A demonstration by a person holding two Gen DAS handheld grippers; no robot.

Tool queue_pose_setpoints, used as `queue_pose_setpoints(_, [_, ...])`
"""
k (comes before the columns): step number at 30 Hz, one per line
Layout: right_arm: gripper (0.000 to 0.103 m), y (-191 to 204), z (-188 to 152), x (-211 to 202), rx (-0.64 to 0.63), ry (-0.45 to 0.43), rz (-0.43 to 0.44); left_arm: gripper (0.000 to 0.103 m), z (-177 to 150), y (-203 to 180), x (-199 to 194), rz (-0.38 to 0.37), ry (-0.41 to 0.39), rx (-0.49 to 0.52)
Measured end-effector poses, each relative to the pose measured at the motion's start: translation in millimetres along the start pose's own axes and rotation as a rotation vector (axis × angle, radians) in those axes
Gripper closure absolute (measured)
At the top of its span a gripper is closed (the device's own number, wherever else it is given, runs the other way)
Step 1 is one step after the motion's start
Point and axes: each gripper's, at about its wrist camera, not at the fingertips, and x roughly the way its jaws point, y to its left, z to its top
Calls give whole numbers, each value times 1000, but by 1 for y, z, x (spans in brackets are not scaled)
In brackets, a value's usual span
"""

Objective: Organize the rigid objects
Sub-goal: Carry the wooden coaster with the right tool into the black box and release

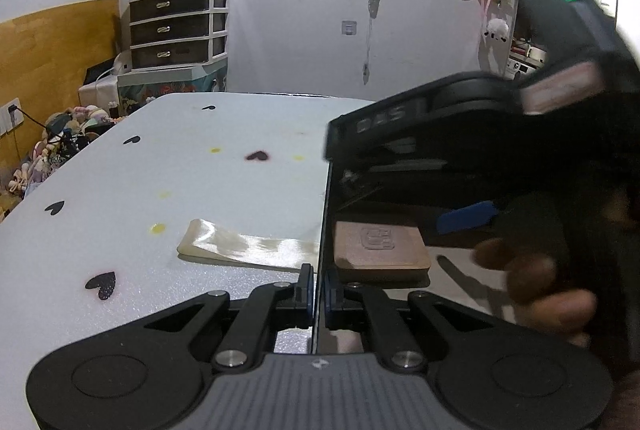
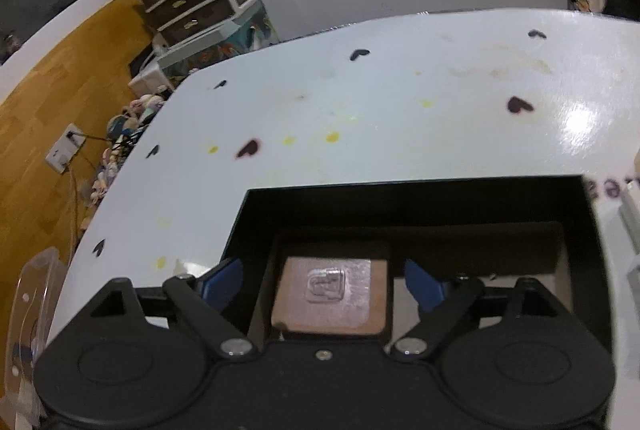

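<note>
Both wrist views look down, close, sharing the black box (image 1: 326, 213) (image 2: 400, 197).

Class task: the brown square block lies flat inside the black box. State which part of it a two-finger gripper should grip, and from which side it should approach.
Grip the brown block across its two opposite side edges, coming from above. It lies flat with only its embossed top showing, and the black box walls bar a level approach. The open right gripper already straddles it.
</note>
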Motion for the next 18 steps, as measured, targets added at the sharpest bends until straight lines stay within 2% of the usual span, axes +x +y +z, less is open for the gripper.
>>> queue_pose_setpoints(4, [13, -7, -6, -42, -78, -60, 62, 99, 0, 1, 0, -4, 0, -14])
queue_pose_setpoints(7, [9, -19, -13, -78, -131, -127, 71, 99, 0, 1, 0, -2, 0, -15])
queue_pose_setpoints(12, [8, -58, -32, -125, -218, -243, 16, 99, -1, 1, 0, -7, 1, -18])
queue_pose_setpoints(18, [7, -116, -50, -150, -200, -296, -104, 99, -1, -2, 0, 7, 1, -2])
